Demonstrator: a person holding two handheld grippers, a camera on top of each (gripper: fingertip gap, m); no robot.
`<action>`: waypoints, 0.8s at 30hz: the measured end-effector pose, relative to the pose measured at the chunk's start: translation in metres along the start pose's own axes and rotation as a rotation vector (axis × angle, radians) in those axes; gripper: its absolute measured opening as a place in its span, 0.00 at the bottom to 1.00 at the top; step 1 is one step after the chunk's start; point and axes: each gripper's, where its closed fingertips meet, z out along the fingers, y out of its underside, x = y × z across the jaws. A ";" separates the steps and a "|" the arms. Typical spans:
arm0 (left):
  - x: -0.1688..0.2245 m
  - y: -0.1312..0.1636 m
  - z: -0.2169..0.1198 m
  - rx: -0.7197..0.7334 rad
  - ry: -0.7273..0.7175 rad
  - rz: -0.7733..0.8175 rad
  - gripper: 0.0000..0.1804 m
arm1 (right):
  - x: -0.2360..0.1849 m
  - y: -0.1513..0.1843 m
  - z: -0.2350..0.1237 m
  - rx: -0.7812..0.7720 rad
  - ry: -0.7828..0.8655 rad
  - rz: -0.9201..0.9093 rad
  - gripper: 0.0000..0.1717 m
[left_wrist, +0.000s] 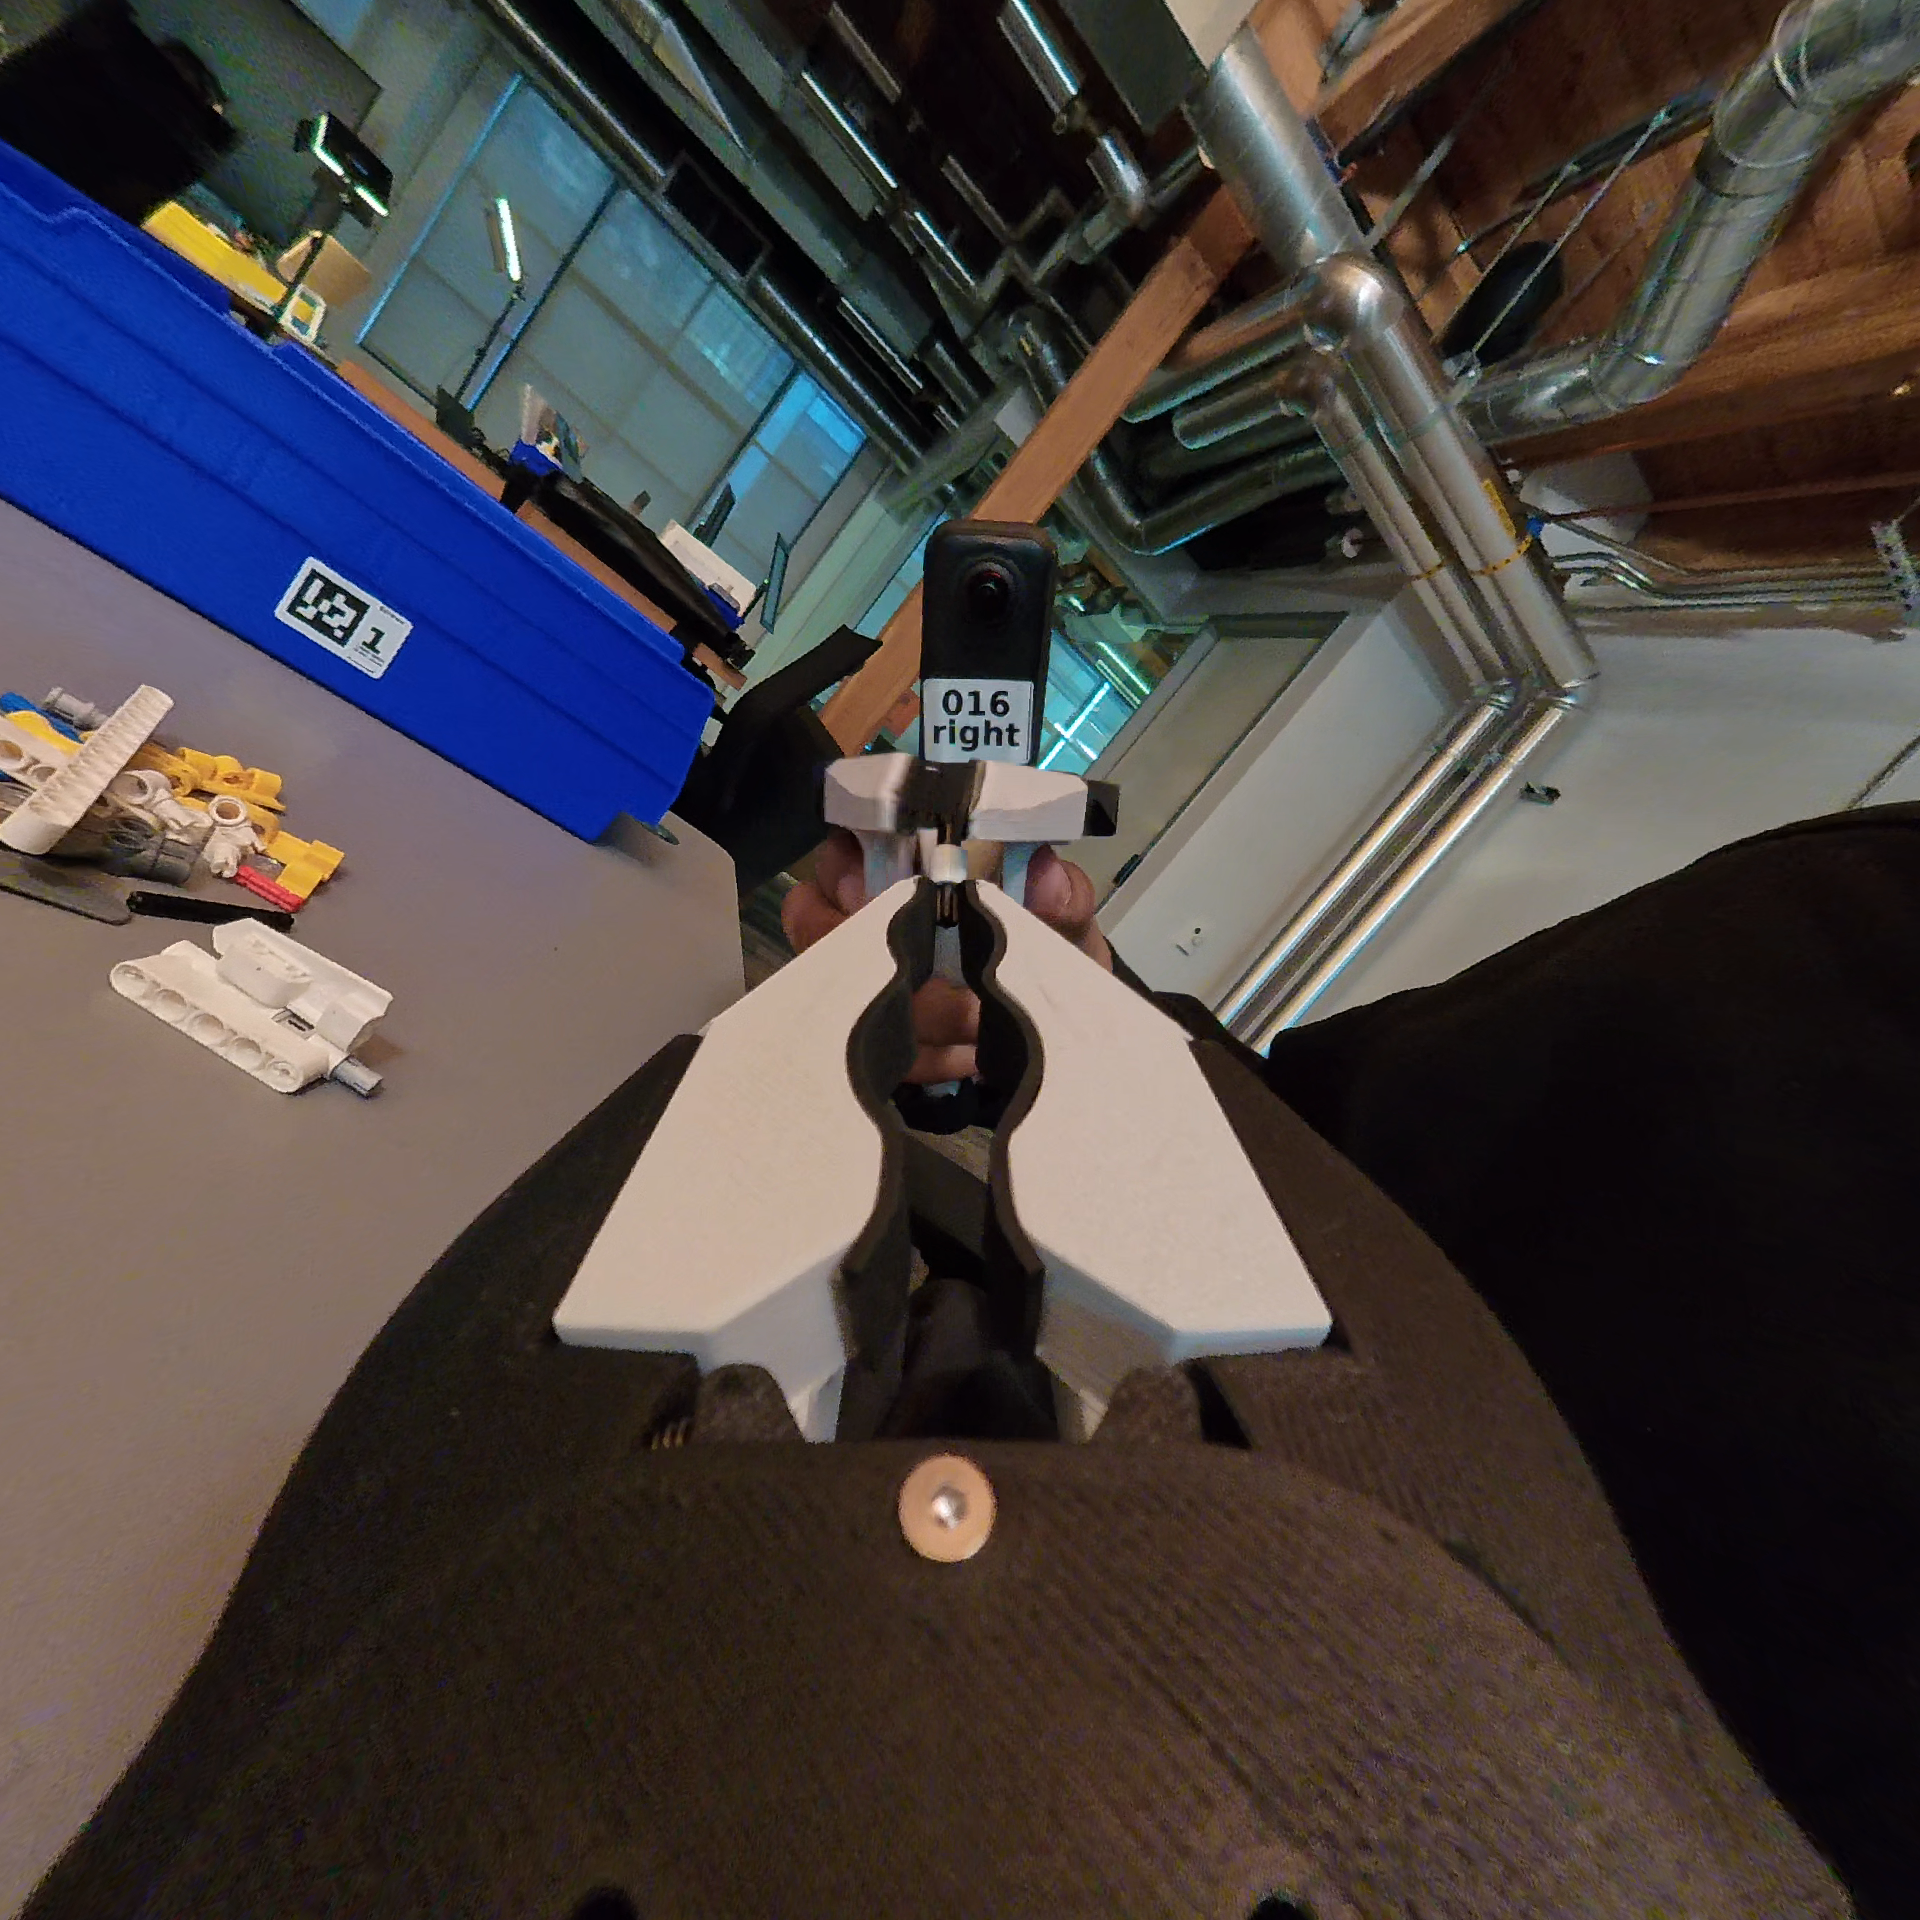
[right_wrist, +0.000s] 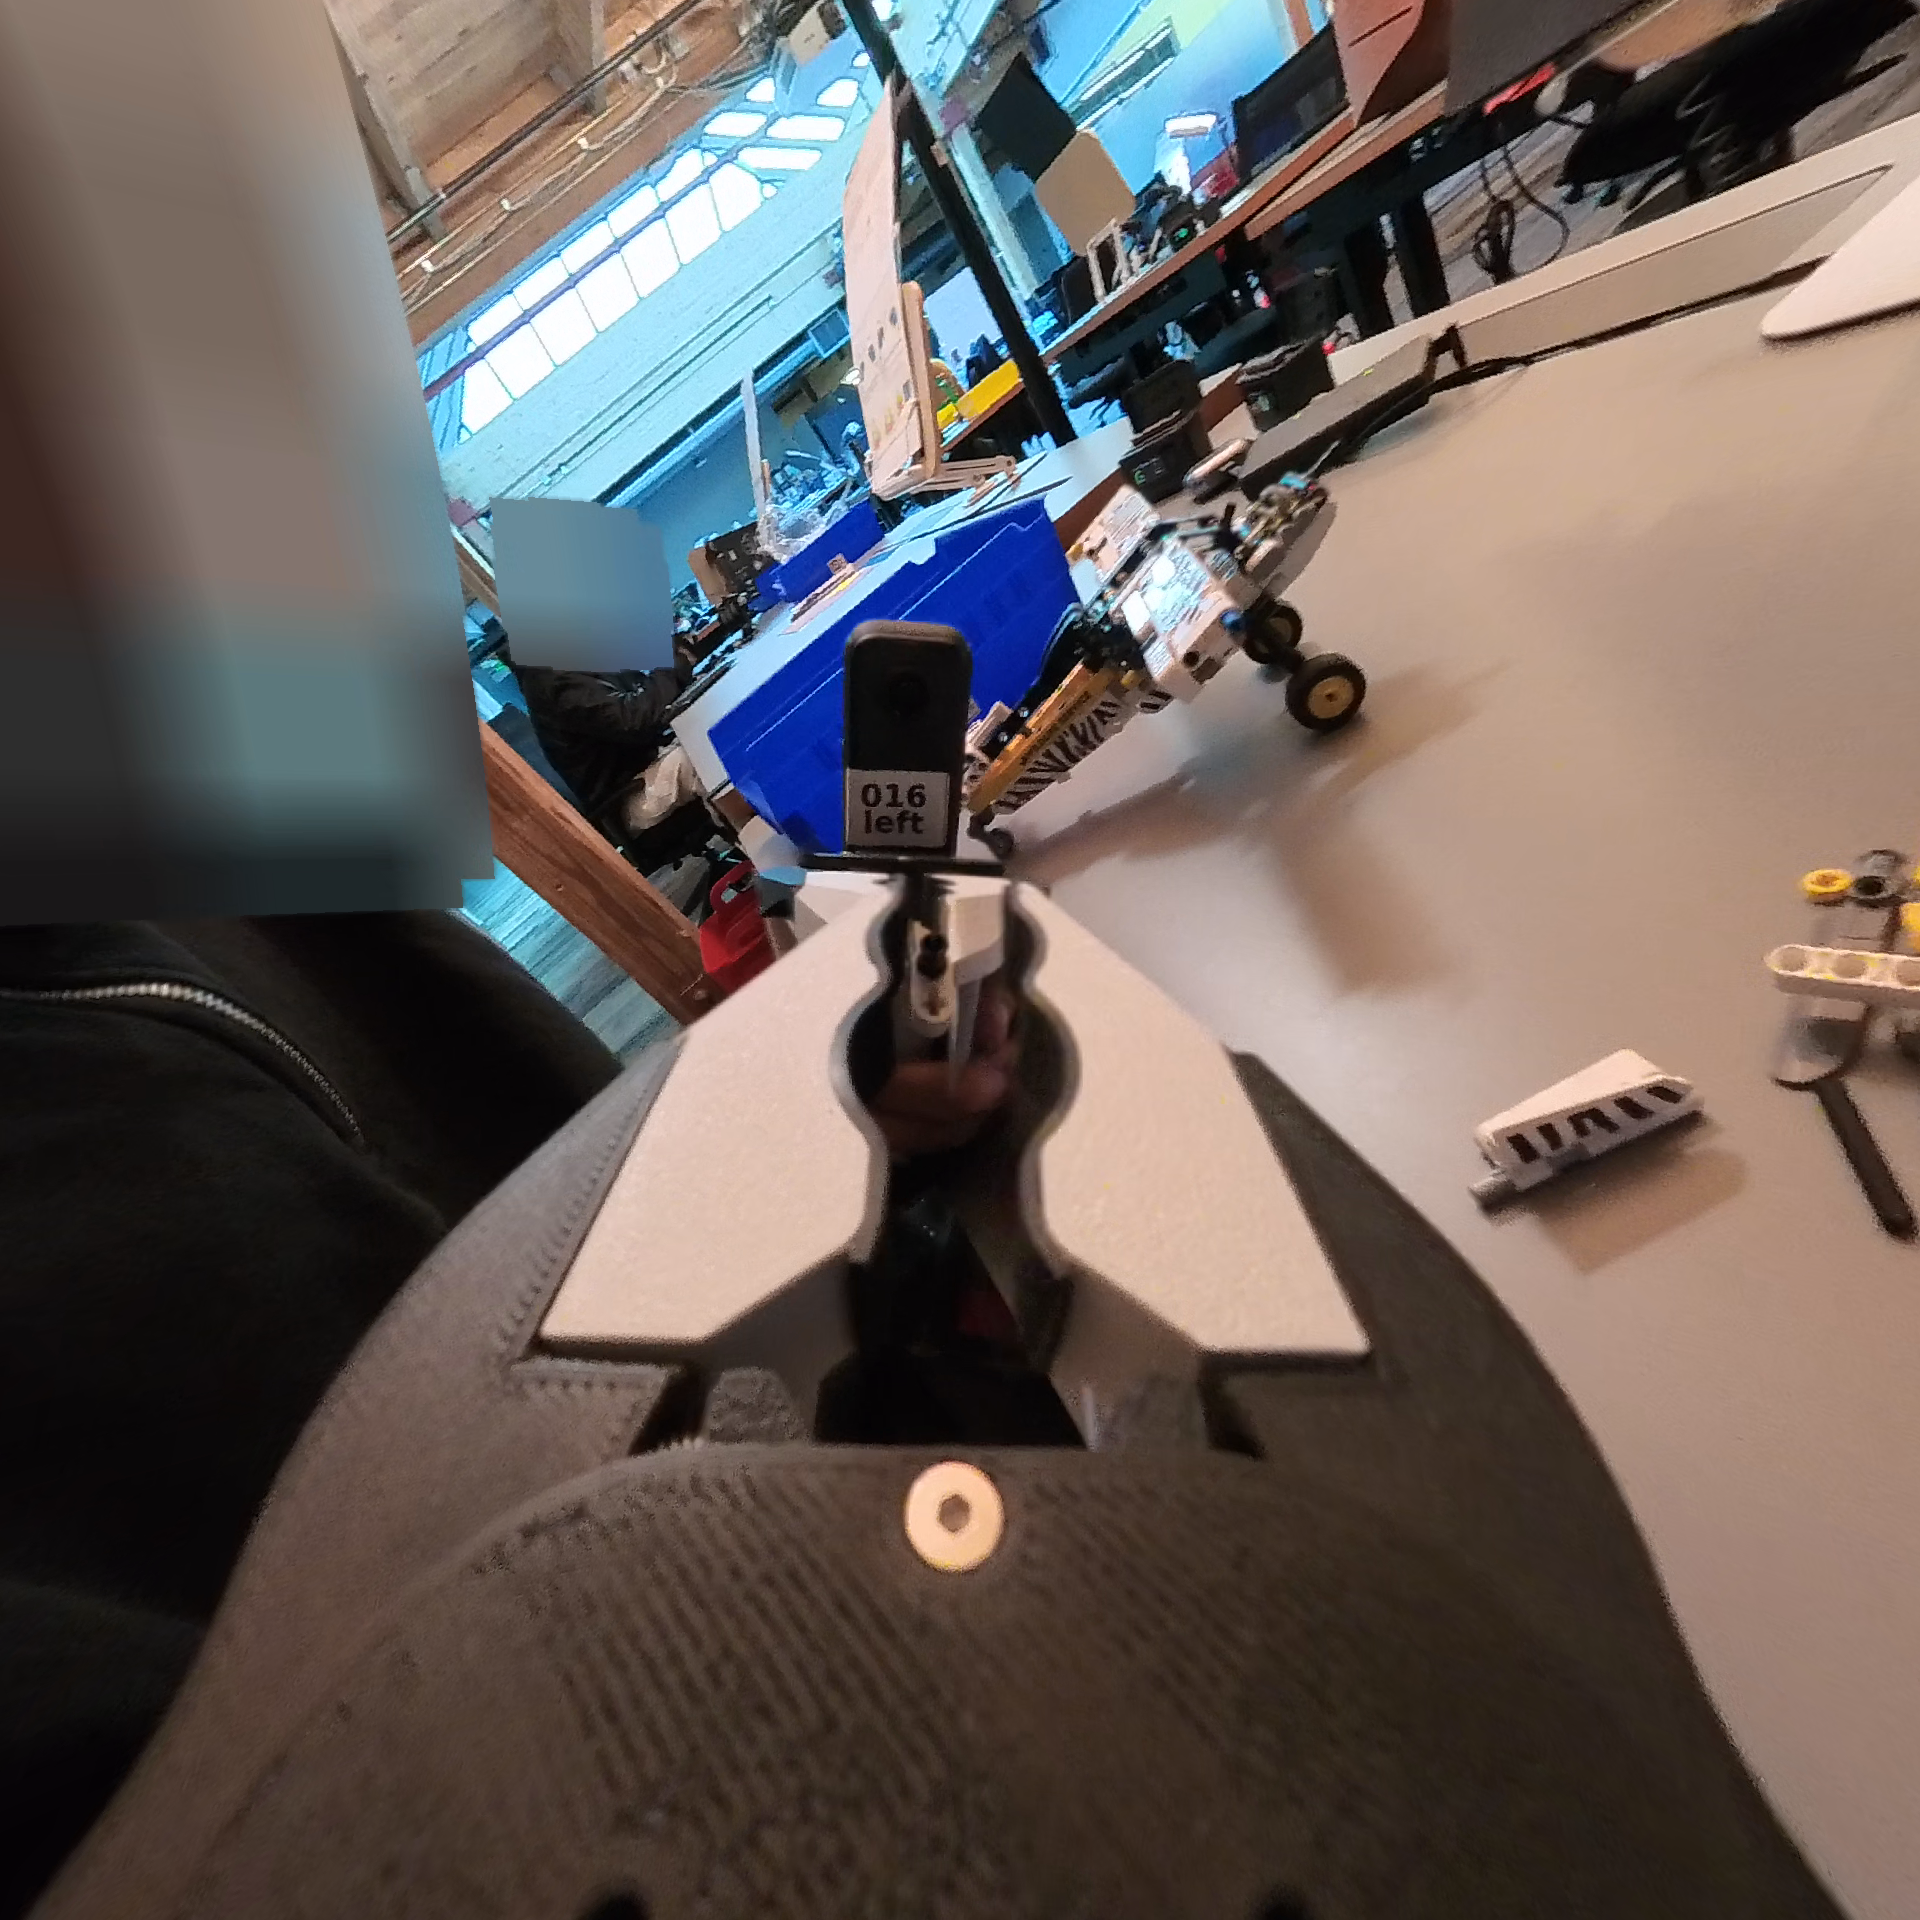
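Observation:
Both grippers are held up off the grey table (left_wrist: 312, 1195), tip to tip. My left gripper (left_wrist: 945, 896) is shut on a small thin white piece with a black pin (right_wrist: 928, 977); in the left wrist view only the piece's small white end (left_wrist: 945, 860) shows past the tips. My right gripper (right_wrist: 951, 920) faces it with its fingers a little apart. The piece stands in that gap, and the pads do not press on it. In the left wrist view the right gripper (left_wrist: 948, 808) shows head-on with a dark gap between its fingers.
A blue bin (left_wrist: 312, 488) stands at the table's far side. A pile of yellow, white and grey building parts (left_wrist: 135, 800), a black axle (left_wrist: 208, 909) and a white assembly (left_wrist: 260, 997) lie on the table. A wheeled model (right_wrist: 1174, 613) and a white panel (right_wrist: 1584, 1132) show in the right wrist view. Left and right tips are no more than a few centimetres apart.

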 end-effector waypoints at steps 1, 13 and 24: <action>0.000 0.000 0.000 0.001 0.003 -0.005 0.00 | 0.002 -0.002 -0.002 0.001 0.012 0.005 0.13; 0.003 0.003 0.001 -0.021 0.031 -0.018 0.00 | -0.004 0.019 -0.015 -0.308 0.079 -0.166 0.08; -0.002 0.009 0.005 -0.056 -0.024 0.013 0.00 | -0.002 0.024 -0.016 -0.411 0.097 -0.135 0.03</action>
